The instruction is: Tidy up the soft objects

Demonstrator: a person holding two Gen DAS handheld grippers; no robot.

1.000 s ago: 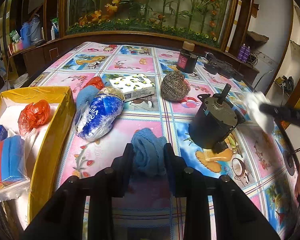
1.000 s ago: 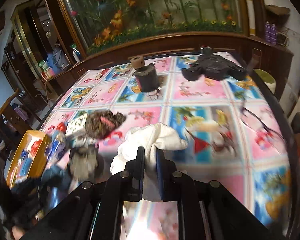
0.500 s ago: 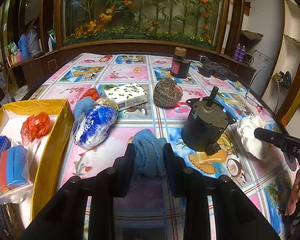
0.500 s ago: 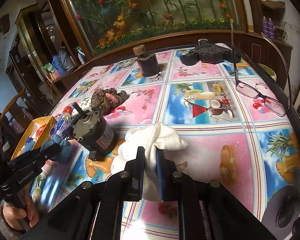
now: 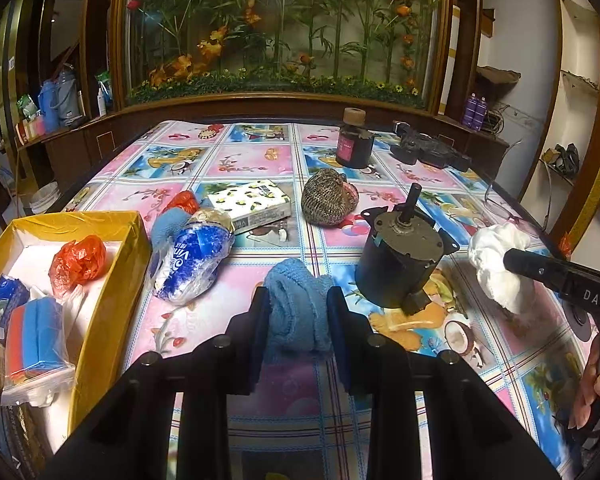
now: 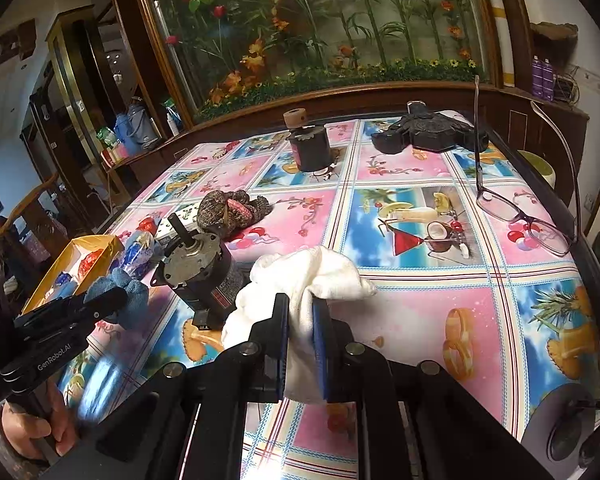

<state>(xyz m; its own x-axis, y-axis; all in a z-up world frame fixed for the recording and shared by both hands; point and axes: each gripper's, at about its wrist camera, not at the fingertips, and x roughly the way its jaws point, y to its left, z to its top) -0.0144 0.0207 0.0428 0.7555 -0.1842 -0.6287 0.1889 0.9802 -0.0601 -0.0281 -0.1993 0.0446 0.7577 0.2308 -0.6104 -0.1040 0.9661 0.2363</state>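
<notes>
The blue cloth (image 5: 298,304) sits pinched between the pads of my left gripper (image 5: 296,312), bunched and upright, its top poking out past the fingertips toward twelve o'clock; the white cloth (image 6: 308,280) is clamped just as firmly in my right gripper (image 6: 300,344), the jaws nearly together on a thin fold, the rest of it spilling out to nine and two o'clock of the tips; so both tongs are clenched, each on its own soft thing.

As I judge it, the step in hand is carrying these two to the yellow box (image 5: 112,280), which lies at nine o'clock of my left tongs and already has the red bag (image 5: 78,260) and the packed sponges (image 5: 34,336) in it; to do it well I should keep both grips closed and lift enough that the hanging cloth clears the box wall, then let go only once each bundle is over bare floor of the box, not over the rim.

The black motor (image 5: 400,264) stands near two o'clock of the blue cloth and between my two tongs; it is hard and looks heavy, so the right hand ought to pass above or in front of it; a trailing white corner could snag its shaft.

Farther out, the blue-and-white packet (image 5: 192,260) lies at ten o'clock, beside the box; the tissue pack (image 5: 252,204) and the knitted bundle (image 5: 328,202) wait around twelve.
</notes>
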